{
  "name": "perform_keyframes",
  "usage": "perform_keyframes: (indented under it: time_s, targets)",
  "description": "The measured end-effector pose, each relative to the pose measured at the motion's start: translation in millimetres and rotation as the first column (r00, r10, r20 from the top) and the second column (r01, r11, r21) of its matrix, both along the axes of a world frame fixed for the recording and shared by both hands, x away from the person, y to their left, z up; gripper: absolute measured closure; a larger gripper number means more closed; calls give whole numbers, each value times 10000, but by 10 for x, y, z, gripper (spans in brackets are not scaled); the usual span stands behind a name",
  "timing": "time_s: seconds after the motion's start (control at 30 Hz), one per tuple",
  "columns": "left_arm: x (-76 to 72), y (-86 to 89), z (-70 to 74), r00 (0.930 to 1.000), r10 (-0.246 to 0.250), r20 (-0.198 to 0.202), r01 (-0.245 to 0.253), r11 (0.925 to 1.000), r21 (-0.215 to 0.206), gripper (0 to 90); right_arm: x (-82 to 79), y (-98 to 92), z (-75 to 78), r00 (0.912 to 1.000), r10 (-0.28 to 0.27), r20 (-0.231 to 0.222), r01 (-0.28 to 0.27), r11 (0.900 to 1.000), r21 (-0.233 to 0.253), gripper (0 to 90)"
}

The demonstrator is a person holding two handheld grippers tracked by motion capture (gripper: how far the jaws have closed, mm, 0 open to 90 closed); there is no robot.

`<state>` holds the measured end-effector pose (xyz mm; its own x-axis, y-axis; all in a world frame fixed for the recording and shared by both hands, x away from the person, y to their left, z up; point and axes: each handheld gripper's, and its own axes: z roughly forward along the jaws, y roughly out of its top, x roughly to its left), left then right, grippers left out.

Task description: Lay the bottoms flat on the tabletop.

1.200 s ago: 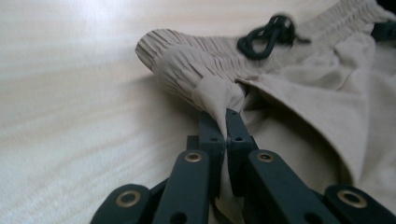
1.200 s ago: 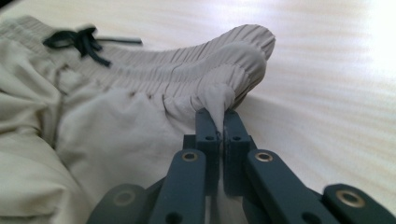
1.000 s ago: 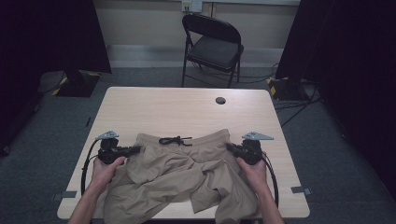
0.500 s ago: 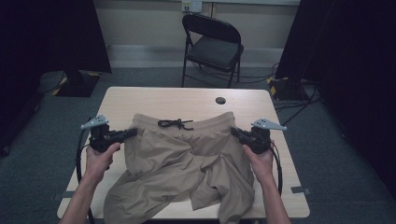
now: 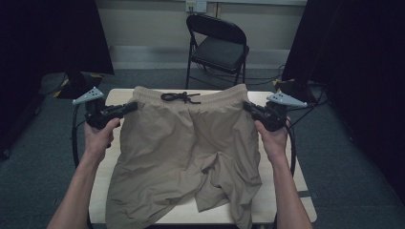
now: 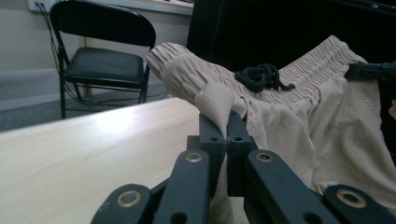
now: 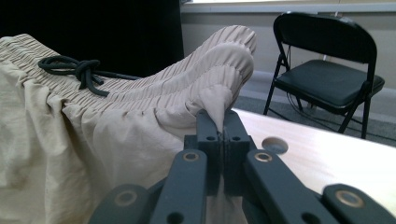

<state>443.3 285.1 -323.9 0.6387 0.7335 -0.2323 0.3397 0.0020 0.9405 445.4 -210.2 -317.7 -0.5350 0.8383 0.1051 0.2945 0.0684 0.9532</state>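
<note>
**Claws pinch both waistband corners, shorts stretched out over the table**

Left claw (image 6: 223, 140) is clamped shut on a fold of tan fabric at one corner of the shorts (image 5: 186, 148), and the right claw (image 7: 219, 135) is closed on the opposite corner in the same way. From the high view, the left claw (image 5: 128, 108) and right claw (image 5: 249, 109) hold the elastic waistband taut between them, lifted above the table (image 5: 282, 191), while the legs trail down toward the person and one hangs past the near edge. The fabric shows creases around the crotch and one leg lies partly folded. Farther along, the black drawstring (image 5: 180, 97) sits knotted at the middle of the waistband. Beyond the table stands a folding chair (image 5: 217, 47).

Judging from this, the grasp and spreading are done; laying the shorts flat, smoothing them and any folding appear left to do.
</note>
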Motion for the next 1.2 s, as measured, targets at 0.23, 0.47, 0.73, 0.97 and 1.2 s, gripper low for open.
perform_keyframes:
  time_s: [0.23, 0.47, 0.73, 0.97, 1.2]
  targets:
    - [235, 47, 194, 9995, 211, 251, -212, 9998, 47, 893, 276, 42, 180, 9999, -51, 89, 51, 10000, 48, 888]
    - [465, 88, 338, 9983, 488, 313, -494, 9987, 161, 893, 558, 100, 302, 9999, -153, -15, 153, 9998, -124, 888]
    - [788, 149, 352, 9876, 1567, -76, -1562, 9869, 414, 670, 878, 172, 447, 9983, -547, -196, 535, 9969, -583, 820]
    - [742, 112, 103, 9930, 1138, -320, -1118, 9920, 594, 628, 955, 92, 12, 9841, -1293, -1220, 1193, 9891, -861, 502]
    - [678, 124, 42, 9936, 1029, -459, -992, 9922, 755, 640, 843, 77, -152, 9845, -1058, -1397, 935, 9914, -916, 483]
